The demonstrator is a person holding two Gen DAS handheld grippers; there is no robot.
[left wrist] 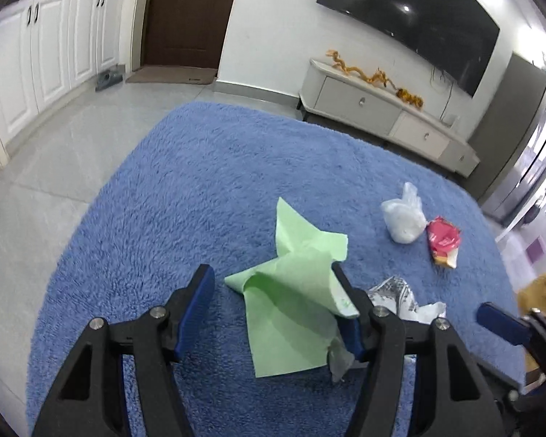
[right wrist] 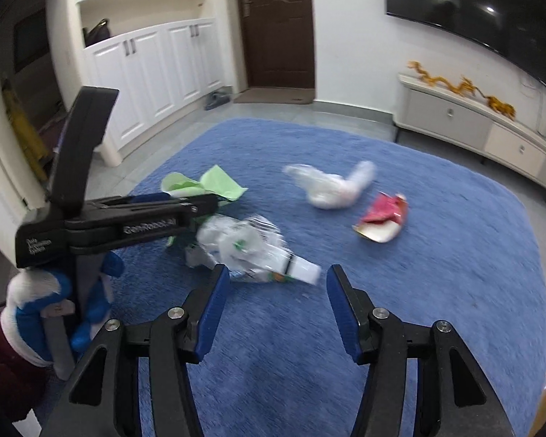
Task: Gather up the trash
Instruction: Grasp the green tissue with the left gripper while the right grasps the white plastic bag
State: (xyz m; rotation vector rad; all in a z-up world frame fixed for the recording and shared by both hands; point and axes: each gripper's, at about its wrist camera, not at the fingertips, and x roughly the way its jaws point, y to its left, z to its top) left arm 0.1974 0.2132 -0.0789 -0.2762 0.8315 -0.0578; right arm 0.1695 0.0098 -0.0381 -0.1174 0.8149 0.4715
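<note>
Trash lies on a blue shaggy rug (left wrist: 200,189). A sheet of light green paper (left wrist: 291,291) sits between the fingers of my left gripper (left wrist: 271,273) and leans on the right finger; the jaws stand apart and the left pad is clear of it. A crumpled silvery-white wrapper (right wrist: 251,251) lies just ahead of my right gripper (right wrist: 278,273), which is open with nothing between its fingers. Farther off are a white plastic bag (right wrist: 331,189) and a red snack packet (right wrist: 382,218). In the right wrist view my left gripper (right wrist: 207,202) reaches in over the green paper (right wrist: 214,184).
A person's hand in a blue and white glove (right wrist: 54,291) holds the left gripper. A low white TV cabinet (left wrist: 382,109) stands past the rug, white cupboards (left wrist: 54,54) on the left, a brown door (left wrist: 189,11) behind. Grey tiled floor (left wrist: 36,189) surrounds the rug.
</note>
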